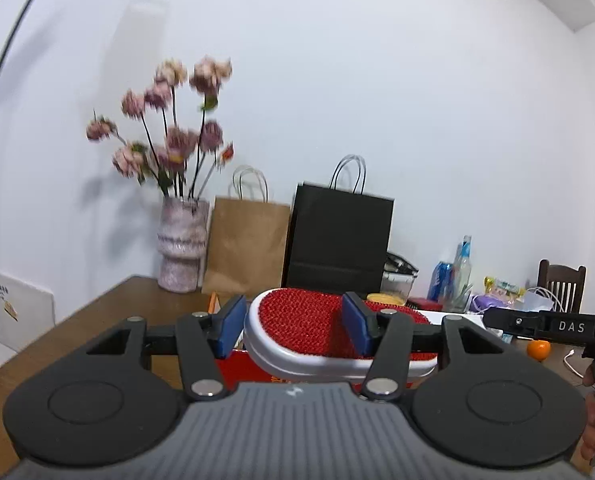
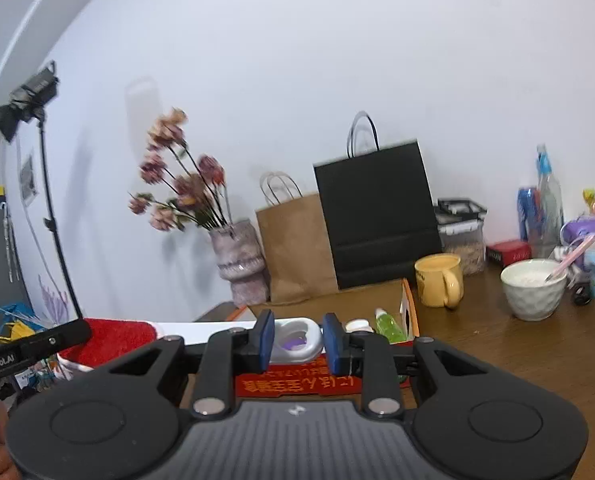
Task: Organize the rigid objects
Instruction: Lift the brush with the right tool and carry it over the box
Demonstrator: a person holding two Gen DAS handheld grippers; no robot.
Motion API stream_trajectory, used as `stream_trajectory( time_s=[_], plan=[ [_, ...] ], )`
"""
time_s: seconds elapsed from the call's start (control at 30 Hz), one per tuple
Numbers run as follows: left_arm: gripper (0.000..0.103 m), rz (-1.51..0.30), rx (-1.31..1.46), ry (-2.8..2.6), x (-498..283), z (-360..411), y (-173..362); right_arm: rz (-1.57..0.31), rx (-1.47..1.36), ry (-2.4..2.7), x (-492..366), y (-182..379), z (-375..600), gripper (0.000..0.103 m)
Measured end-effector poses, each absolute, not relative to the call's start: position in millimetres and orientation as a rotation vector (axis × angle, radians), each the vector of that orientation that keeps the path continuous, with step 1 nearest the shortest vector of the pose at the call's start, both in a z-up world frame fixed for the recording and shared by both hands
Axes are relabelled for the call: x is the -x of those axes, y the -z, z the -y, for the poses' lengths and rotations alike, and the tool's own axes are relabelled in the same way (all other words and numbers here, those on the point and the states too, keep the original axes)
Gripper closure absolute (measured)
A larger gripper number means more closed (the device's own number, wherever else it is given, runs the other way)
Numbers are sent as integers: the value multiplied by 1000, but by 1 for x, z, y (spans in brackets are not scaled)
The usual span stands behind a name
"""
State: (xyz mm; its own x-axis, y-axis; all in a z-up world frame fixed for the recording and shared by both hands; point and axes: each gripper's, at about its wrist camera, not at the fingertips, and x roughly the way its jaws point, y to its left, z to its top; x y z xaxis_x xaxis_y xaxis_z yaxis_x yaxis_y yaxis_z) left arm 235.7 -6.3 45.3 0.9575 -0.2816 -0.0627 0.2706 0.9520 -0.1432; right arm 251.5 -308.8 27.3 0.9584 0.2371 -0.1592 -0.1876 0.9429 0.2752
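Observation:
In the left wrist view, my left gripper (image 1: 293, 328) is shut on one end of an oval brush (image 1: 297, 320) with a red bristly top and a white body. The brush is held in the air above the wooden table (image 1: 97, 320) and also shows at the left of the right wrist view (image 2: 113, 340). My right gripper (image 2: 299, 342) is shut on a small white plastic piece with a purple inside (image 2: 295, 340). Below both grippers sits an open red and orange box (image 2: 409, 312) that holds a green bottle (image 2: 389, 326) and a white lid (image 2: 357, 325).
A vase of pink flowers (image 2: 241, 264), a brown paper bag (image 2: 293, 248) and a black paper bag (image 2: 377, 216) stand along the wall. A yellow mug (image 2: 437, 280), a white bowl with a spoon (image 2: 533, 288), bottles (image 2: 545, 208) and an orange (image 1: 537, 350) are at the right.

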Motion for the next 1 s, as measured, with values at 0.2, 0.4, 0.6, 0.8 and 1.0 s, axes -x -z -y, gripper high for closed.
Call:
stream_trajectory(
  time_s=[0.2, 0.4, 0.6, 0.8, 1.0],
  plan=[
    [50, -50, 142, 286, -164, 2, -48, -137, -248, -215, -176, -33, 305, 77],
    [50, -38, 152, 288, -115, -6, -47, -112, -238, -218, -123, -36, 299, 77],
    [50, -18, 132, 295, -103, -5, -52, -105, -252, -218, -109, -36, 302, 77],
    [50, -43, 151, 297, -114, -6, -47, -119, -251, -209, -120, -33, 302, 77],
    [50, -44, 145, 305, -149, -2, -49, -128, -254, -202, -154, -34, 305, 77]
  ],
)
